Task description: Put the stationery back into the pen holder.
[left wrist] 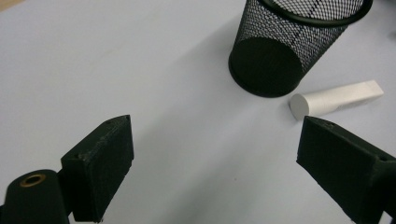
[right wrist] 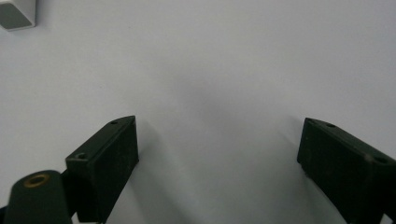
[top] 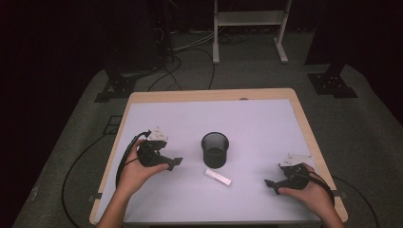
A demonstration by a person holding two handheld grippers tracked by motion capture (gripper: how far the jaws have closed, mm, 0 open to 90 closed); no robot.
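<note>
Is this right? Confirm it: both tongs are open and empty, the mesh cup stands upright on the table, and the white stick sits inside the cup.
Not quite. The white stick lies flat on the table beside the mesh cup, not inside it; the high view and the left gripper view show this. The rest holds: left tongs and right tongs are open and empty, and the cup stands upright.

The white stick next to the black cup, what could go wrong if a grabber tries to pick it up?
The white stick is round and lies flat on the table, so it might roll away when a jaw nudges it. It also lies close beside the mesh cup. The open left gripper could bump that cup and tip it over.
</note>
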